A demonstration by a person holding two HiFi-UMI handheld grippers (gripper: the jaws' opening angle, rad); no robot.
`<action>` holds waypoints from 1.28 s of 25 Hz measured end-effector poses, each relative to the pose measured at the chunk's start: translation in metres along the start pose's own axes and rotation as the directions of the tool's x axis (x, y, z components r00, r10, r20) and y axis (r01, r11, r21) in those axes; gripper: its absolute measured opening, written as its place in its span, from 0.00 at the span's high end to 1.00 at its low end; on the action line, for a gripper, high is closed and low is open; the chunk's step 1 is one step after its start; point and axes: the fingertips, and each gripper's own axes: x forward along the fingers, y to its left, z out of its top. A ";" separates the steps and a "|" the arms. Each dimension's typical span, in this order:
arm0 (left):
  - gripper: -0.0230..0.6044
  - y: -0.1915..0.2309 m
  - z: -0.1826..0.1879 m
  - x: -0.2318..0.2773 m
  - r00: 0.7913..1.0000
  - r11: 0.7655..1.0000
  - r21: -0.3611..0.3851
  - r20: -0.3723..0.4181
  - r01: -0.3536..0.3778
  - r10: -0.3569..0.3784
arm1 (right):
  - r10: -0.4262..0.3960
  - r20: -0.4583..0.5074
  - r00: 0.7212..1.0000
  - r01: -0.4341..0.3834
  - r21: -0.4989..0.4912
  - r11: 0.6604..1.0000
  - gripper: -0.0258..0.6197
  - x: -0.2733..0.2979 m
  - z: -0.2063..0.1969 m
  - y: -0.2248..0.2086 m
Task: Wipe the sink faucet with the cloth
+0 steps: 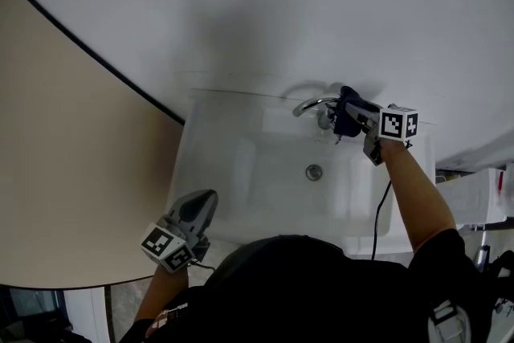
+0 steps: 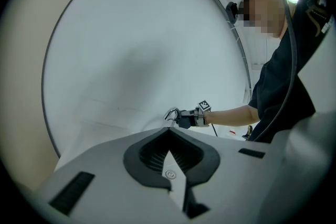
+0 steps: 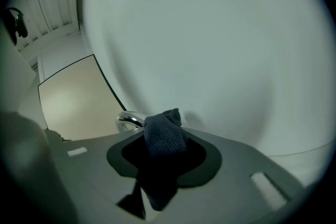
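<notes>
1. Fingers of the right gripper (image 3: 166, 161) are pinching a bunched dark blue knitted cloth (image 3: 164, 134), which is sitting at the curved chrome sink faucet (image 1: 310, 104), far side of the white ceramic sink (image 1: 210, 165).
2. Wiping well is probably calling for a firm pinch, following the spout's curve leftward.
3. The left gripper (image 1: 207, 201), closed and empty, is waiting at the near left rim.

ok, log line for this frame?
step: cloth at faucet | right gripper: shut on cloth, beside faucet, contact unclear | left gripper: shut, empty, at sink front-left corner
</notes>
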 end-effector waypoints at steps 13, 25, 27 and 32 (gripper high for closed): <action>0.96 0.000 0.004 -0.029 0.995 1.000 -0.020 0.103 -0.015 0.017 | -0.130 -0.309 0.942 -0.116 -0.662 0.740 0.78 0.039 0.006 0.141; 0.96 0.018 -0.012 -0.052 0.994 0.996 -0.038 0.075 -0.074 0.077 | -0.046 -0.296 0.954 -0.025 -0.233 0.972 0.77 0.112 -0.105 0.110; 0.96 0.020 -0.014 -0.055 0.994 0.995 -0.041 0.054 -0.093 0.095 | -0.011 -0.174 0.985 0.010 -0.009 1.000 0.77 0.121 -0.097 0.092; 0.96 0.019 -0.017 -0.049 0.993 0.993 -0.047 0.025 -0.110 0.111 | 0.040 0.067 0.997 -0.051 0.185 0.981 0.78 0.128 -0.059 0.080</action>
